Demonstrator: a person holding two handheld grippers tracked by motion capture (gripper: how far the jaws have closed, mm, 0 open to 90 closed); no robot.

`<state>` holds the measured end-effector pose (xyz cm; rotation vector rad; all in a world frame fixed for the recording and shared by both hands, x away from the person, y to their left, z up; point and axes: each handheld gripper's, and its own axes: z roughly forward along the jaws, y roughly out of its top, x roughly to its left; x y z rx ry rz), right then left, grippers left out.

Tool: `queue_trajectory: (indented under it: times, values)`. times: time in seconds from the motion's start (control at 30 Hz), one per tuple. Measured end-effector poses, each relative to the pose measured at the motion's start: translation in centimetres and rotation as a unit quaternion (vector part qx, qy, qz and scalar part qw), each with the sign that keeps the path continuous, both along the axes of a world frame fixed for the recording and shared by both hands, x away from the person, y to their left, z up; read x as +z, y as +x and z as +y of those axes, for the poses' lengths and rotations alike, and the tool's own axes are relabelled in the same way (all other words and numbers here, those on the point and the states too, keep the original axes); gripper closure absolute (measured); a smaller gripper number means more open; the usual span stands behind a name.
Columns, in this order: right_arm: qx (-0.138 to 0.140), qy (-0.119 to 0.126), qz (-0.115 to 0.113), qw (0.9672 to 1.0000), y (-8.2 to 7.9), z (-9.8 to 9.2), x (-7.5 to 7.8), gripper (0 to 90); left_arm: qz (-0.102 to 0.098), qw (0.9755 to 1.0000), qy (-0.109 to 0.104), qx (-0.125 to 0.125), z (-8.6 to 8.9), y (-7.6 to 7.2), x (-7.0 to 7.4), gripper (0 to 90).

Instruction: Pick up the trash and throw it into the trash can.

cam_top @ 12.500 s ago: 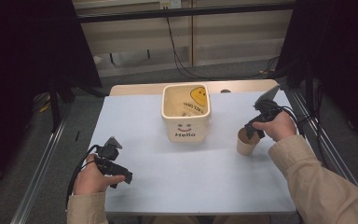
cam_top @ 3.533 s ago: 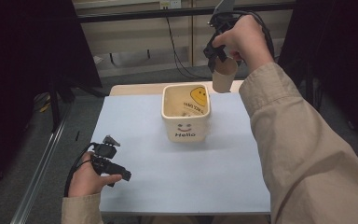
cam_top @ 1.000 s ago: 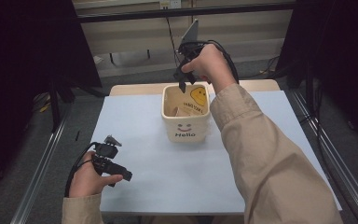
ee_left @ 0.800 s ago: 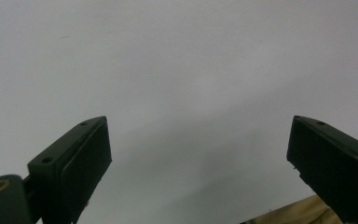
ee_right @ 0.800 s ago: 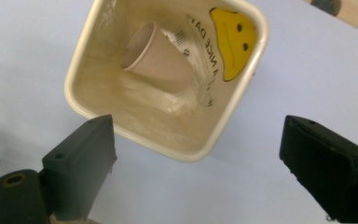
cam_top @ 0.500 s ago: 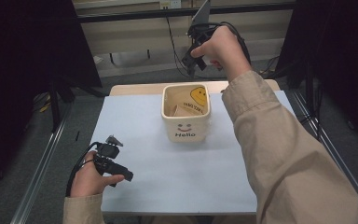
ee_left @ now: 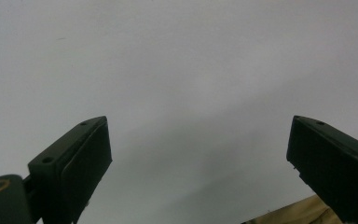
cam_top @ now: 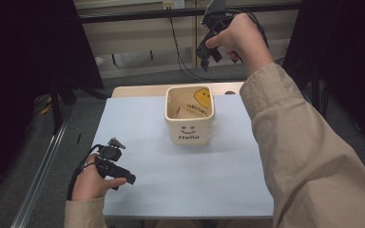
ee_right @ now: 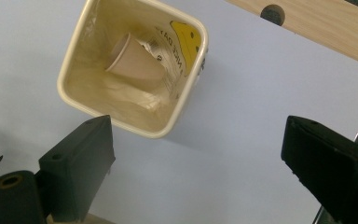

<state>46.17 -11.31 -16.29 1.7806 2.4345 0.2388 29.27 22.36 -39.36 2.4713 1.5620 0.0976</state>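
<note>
The paper cup (ee_right: 133,58) lies on its side at the bottom of the cream bin (cam_top: 190,137), mouth turned toward one wall, resting on the crinkled clear liner; that is where the work seems to have been heading, so the drop looks done. In the high view a bit of the cup (cam_top: 184,113) shows over the bin's rim. The right gripper (cam_top: 209,51) hangs high above the far edge of the table (cam_top: 171,190), pointing down at the bin, and its jaws have just been opening a little further; they stand spread wide with nothing between them, which fits a hand pulling clear of a finished release. Its own camera looks straight down into the bin past the right gripper (ee_right: 196,172).

The left gripper (cam_top: 116,171) rests near the front left of the table, likely parked out of the way since the job needs one hand. Its jaws are spread too, and the left gripper (ee_left: 198,182) faces bare pale surface.

Hard to make out: the cup's base, tucked toward the printed wall, and the slogan inside the bin, partly covered by liner. The bin's far outer side is hidden, and the person's right sleeve (cam_top: 313,156) covers the table's near right corner
</note>
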Motion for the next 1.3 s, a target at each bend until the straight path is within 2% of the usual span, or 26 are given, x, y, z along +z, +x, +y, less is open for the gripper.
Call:
queue_trajectory:
  times: [0.23,0.3,0.4,0.5,0.6,0.73,0.83,0.93,1.03,1.3]
  values:
    - [0.007,-0.007,-0.004,0.9999,-0.6,-0.9,-0.6,9.3,0.008,1.0000,-0.002,-0.001,0.1,-0.1,0.0,6.3]
    - [0.008,-0.008,-0.001,0.9999,-1.0,-1.3,-1.1,9.3,0.002,1.0000,-0.001,0.003,0.2,-0.1,0.1,6.3]
    - [0.009,-0.015,0.000,0.9999,-1.6,-2.0,-1.7,9.2,0.003,0.9999,-0.008,0.008,0.2,-0.2,0.2,6.2]
    - [0.007,-0.017,0.003,0.9998,-2.1,-2.9,-2.1,9.1,0.004,1.0000,0.000,0.003,0.3,-0.1,0.2,6.2]
    - [0.011,-0.018,-0.001,0.9998,-2.8,-3.9,-2.6,9.1,0.004,1.0000,-0.005,0.005,0.2,-0.1,0.1,6.3]
    - [0.014,-0.021,-0.001,0.9997,-3.8,-5.2,-3.7,9.1,0.004,1.0000,-0.003,0.003,0.2,-0.1,0.2,6.3]
    - [0.015,-0.014,-0.003,0.9998,-4.6,-6.2,-4.4,9.1,0.000,1.0000,-0.003,0.006,0.1,-0.2,0.2,6.3]
    - [0.014,-0.014,0.000,0.9998,-5.4,-7.3,-5.4,9.1,0.002,1.0000,0.005,-0.005,0.1,-0.1,0.3,6.3]
    - [0.013,-0.004,-0.001,0.9999,-6.1,-8.3,-6.4,8.9,-0.001,1.0000,0.001,0.000,-0.1,-0.1,0.3,6.3]
    - [0.012,-0.009,0.014,0.9998,-7.6,-10.1,-9.2,8.3,-0.003,1.0000,0.001,0.003,-0.2,-0.2,0.3,6.3]
